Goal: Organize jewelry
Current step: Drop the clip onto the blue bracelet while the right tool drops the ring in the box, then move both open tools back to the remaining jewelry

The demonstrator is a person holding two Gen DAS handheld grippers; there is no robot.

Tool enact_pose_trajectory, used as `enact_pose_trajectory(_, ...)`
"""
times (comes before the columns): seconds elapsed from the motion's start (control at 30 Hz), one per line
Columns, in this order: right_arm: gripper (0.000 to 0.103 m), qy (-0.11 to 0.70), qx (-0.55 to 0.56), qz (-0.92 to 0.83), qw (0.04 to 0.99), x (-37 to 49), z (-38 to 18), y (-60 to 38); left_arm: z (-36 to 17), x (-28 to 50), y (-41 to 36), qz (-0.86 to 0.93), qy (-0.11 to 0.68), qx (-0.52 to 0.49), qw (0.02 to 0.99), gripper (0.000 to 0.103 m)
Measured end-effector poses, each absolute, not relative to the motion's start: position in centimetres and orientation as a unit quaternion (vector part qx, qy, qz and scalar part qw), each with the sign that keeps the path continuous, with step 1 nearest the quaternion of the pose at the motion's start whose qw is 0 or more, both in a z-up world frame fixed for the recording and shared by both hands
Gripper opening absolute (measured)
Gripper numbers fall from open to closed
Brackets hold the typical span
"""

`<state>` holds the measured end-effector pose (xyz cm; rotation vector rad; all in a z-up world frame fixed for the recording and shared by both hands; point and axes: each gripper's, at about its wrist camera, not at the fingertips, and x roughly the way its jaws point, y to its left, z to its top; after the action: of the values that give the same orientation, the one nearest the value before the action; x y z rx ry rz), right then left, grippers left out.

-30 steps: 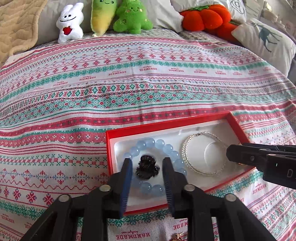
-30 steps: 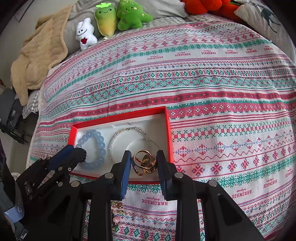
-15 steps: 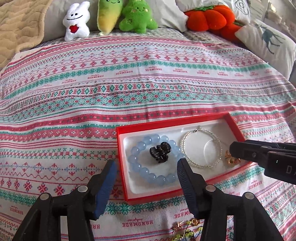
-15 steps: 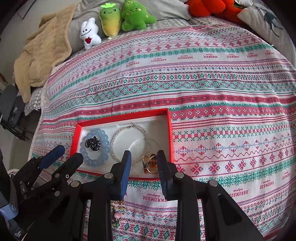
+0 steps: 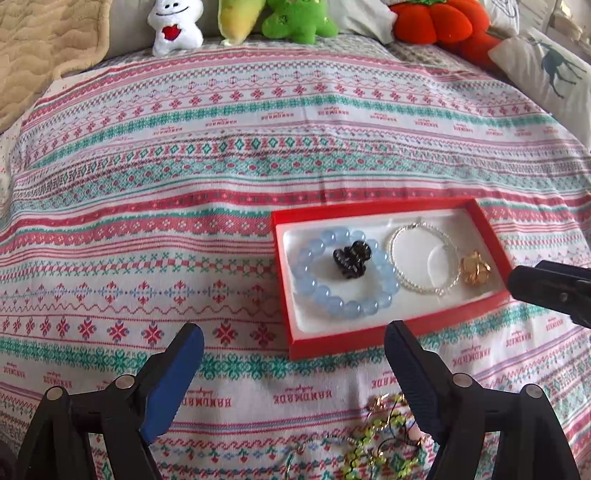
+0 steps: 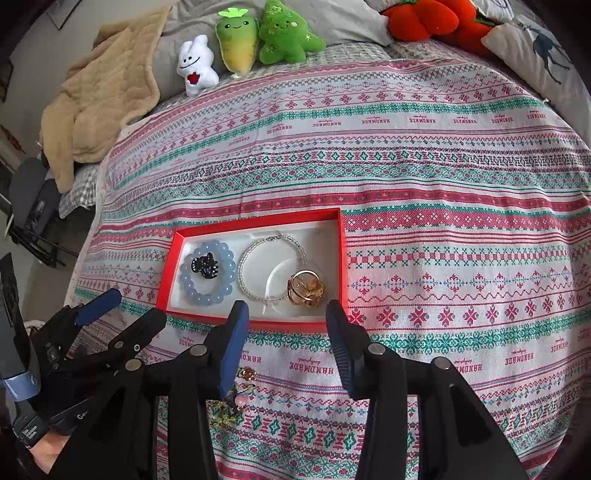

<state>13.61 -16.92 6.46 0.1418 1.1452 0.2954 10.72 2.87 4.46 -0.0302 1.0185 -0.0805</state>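
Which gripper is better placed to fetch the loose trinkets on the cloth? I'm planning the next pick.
Left, probably: the loose trinkets lie just ahead of the open left gripper. The right gripper, also open, hovers by the red box.

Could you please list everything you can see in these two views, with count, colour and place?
box: 1, red with white lining, on the bedspread
bead bracelet: 1, pale blue, left end of the box
hair clip: 1, black, inside the bead bracelet's ring
thin bracelet: 1, silvery, middle of the box
gold piece: 1, gold, right end of the box
loose jewelry: small heap, green-yellow and gold, on the bedspread in front of the box
bedspread: 1, red, green and white pattern
plush toys: 3, white, yellow-green, green, at the far edge
orange plush: 1, far right
blanket: 1, tan, far left
left gripper: jaws open, empty
right gripper: jaws open, empty
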Motion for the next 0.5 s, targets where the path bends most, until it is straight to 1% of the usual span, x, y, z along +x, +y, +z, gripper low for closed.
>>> enact_pose_trajectory(0.03, 0.053, 0.540, 0.065, 0.140, 0.828, 13.4, 6.6, -16.9, 4.3, 10.6, 3.0, -0.039, 0.494, -0.016, 0.868, 0.086)
enact_pose_trajectory(0.17, 0.055, 0.546, 0.059, 0.140, 0.824, 12.7, 6.7, -16.8, 3.6, 10.5, 3.6, -0.044, 0.524, -0.029, 0.850, 0.087)
enact_pose_trajectory(0.23, 0.061, 0.553, 0.053, 0.140, 0.820, 12.4, 6.4, -16.7, 3.2, 10.4, 3.8, -0.048, 0.537, -0.034, 0.842, 0.088)
enact_pose_trajectory(0.27, 0.062, 0.556, 0.050, 0.140, 0.817, 12.3, 6.2, -16.6, 3.0, 10.3, 3.9, -0.049, 0.543, -0.035, 0.838, 0.088)
enact_pose_trajectory(0.5, 0.063, 0.589, 0.019, 0.126, 0.798, 11.6, 4.4, -16.1, 1.3, 10.1, 3.8, -0.051, 0.581, -0.022, 0.812, 0.089)
